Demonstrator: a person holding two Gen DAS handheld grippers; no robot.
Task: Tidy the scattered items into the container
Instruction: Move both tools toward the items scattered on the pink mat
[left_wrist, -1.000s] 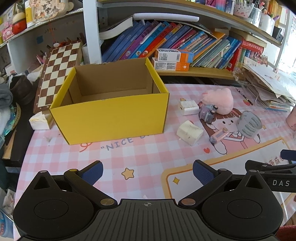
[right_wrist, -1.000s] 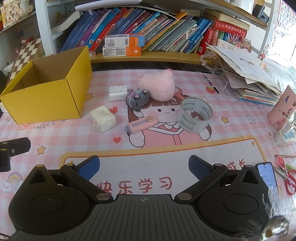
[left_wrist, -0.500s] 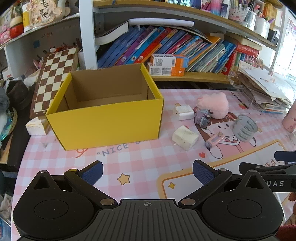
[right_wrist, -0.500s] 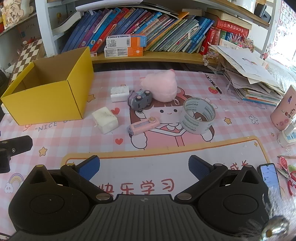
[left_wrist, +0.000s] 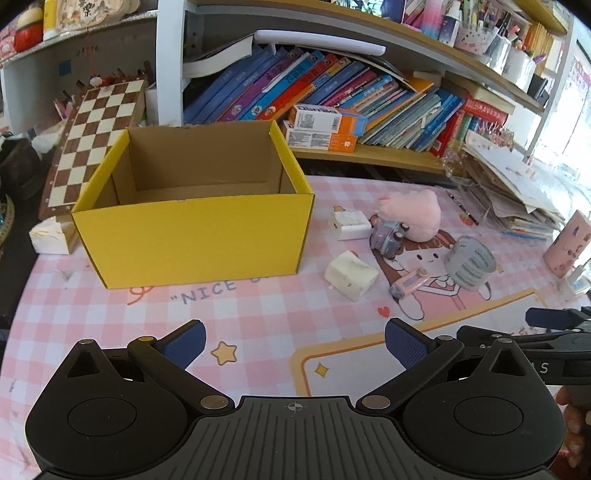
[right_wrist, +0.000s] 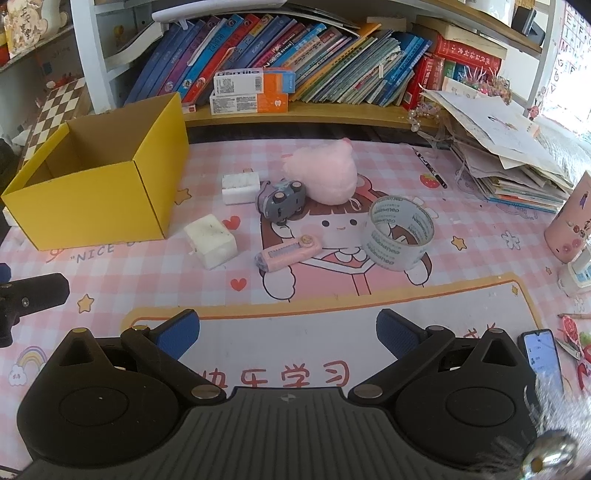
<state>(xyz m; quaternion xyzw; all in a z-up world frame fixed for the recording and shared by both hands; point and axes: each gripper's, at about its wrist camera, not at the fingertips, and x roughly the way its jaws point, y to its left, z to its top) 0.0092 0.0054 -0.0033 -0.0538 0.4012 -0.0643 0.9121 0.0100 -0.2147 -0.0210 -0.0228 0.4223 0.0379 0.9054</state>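
An empty yellow cardboard box (left_wrist: 195, 229) (right_wrist: 92, 192) stands open on the pink mat. To its right lie a white block (right_wrist: 210, 240) (left_wrist: 351, 275), a white charger (right_wrist: 240, 184) (left_wrist: 349, 223), a grey toy car (right_wrist: 282, 199) (left_wrist: 388, 236), a pink plush (right_wrist: 325, 171) (left_wrist: 413, 212), a pink cutter (right_wrist: 288, 253) (left_wrist: 408, 284) and a tape roll (right_wrist: 400, 232) (left_wrist: 469, 264). My left gripper (left_wrist: 293, 345) is open and empty, in front of the box. My right gripper (right_wrist: 286, 332) is open and empty, in front of the items.
A bookshelf (right_wrist: 295, 74) runs behind the table. A chessboard (left_wrist: 92, 140) leans left of the box. A paper stack (right_wrist: 509, 158), a pink cup (right_wrist: 570, 225), a phone (right_wrist: 541, 354) and scissors (right_wrist: 570, 332) lie at the right. A tissue block (left_wrist: 50, 236) sits left of the box.
Both grippers have drawn slightly back and up, so the box and items sit a little farther off. Both stay open. Nothing on the table has moved.
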